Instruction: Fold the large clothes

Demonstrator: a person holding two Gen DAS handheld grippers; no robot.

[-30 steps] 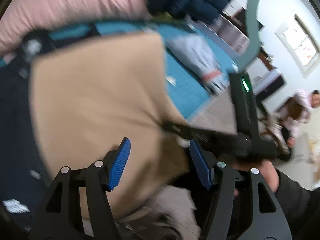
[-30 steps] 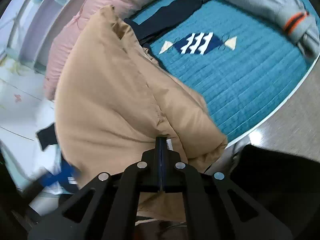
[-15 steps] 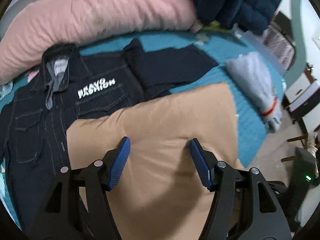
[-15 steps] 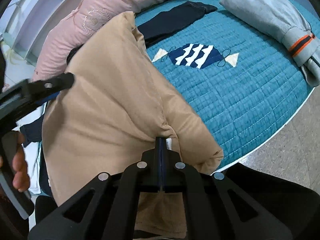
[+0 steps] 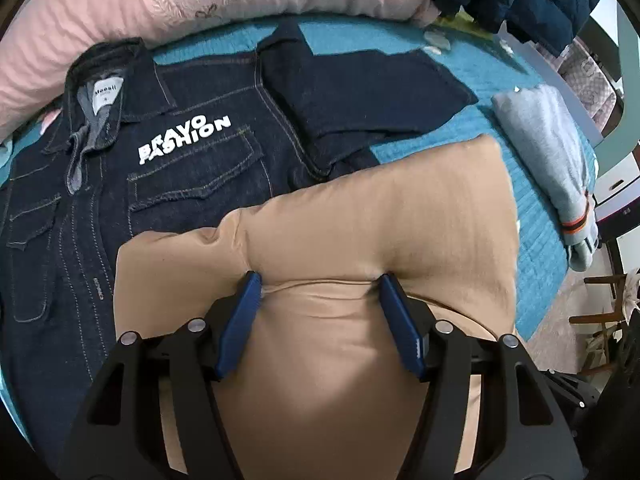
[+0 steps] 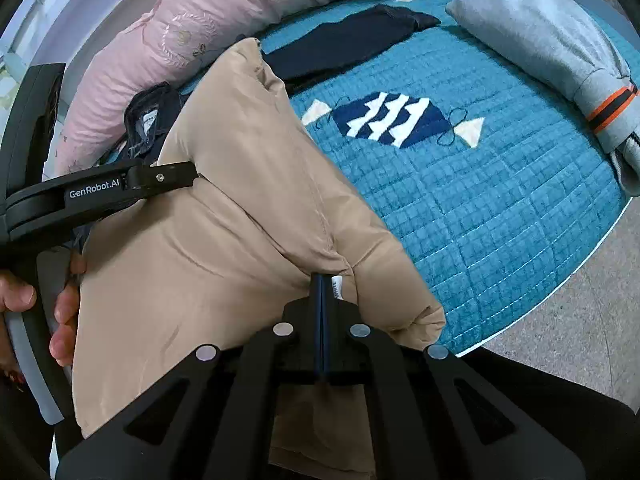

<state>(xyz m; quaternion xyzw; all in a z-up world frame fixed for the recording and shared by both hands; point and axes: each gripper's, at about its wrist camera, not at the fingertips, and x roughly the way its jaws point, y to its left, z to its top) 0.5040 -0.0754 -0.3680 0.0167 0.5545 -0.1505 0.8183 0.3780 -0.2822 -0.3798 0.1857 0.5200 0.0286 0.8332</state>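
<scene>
Right gripper pinches the tan garment's edge, lower centre; left gripper straddles it with fingers spread. Close your left squarely on the fold before lifting.

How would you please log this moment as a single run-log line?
step: folding tan jacket | left claw: open, pressed into jacket | right claw: shut on jacket edge | under jacket: denim jacket on teal quilt

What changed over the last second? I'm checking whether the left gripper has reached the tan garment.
The left gripper swung in from the bed's edge and now presses, open, into the tan garment, bunching cloth between its fingers. The right gripper stayed shut on the garment; the denim jacket stayed put.
</scene>
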